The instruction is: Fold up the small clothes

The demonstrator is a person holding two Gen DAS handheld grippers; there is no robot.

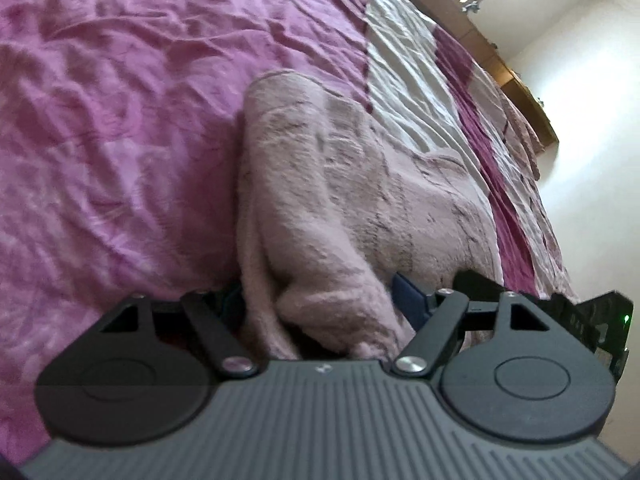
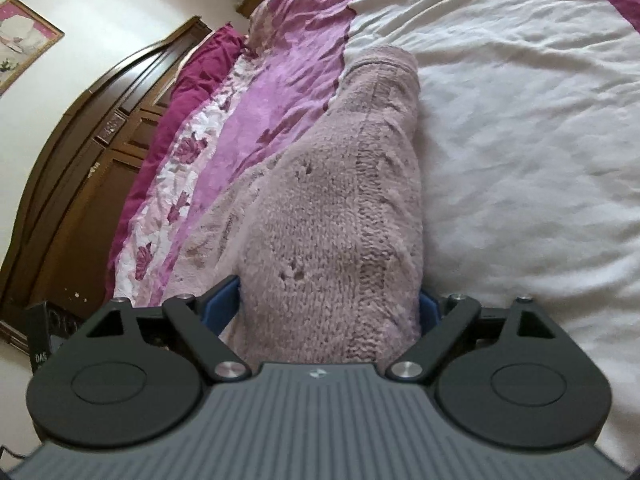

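Observation:
A pale pink knitted garment (image 1: 340, 184) lies on a bed cover, bunched in thick folds. In the left wrist view my left gripper (image 1: 320, 312) is shut on a fold of it, and the knit fills the gap between the blue fingertips (image 1: 408, 300). In the right wrist view the same knitted garment (image 2: 332, 208) runs away from the camera across the bed. My right gripper (image 2: 330, 312) is shut on its near end, with blue fingertips (image 2: 220, 300) on either side of the knit. The garment's near edges are hidden behind both gripper bodies.
The bed cover is pink and purple (image 1: 120, 120) with white panels (image 2: 520, 140). A dark wooden headboard (image 2: 80, 140) and a magenta pillow (image 2: 192, 80) stand at the left of the right wrist view. A wooden shelf (image 1: 480, 40) and a white wall border the bed.

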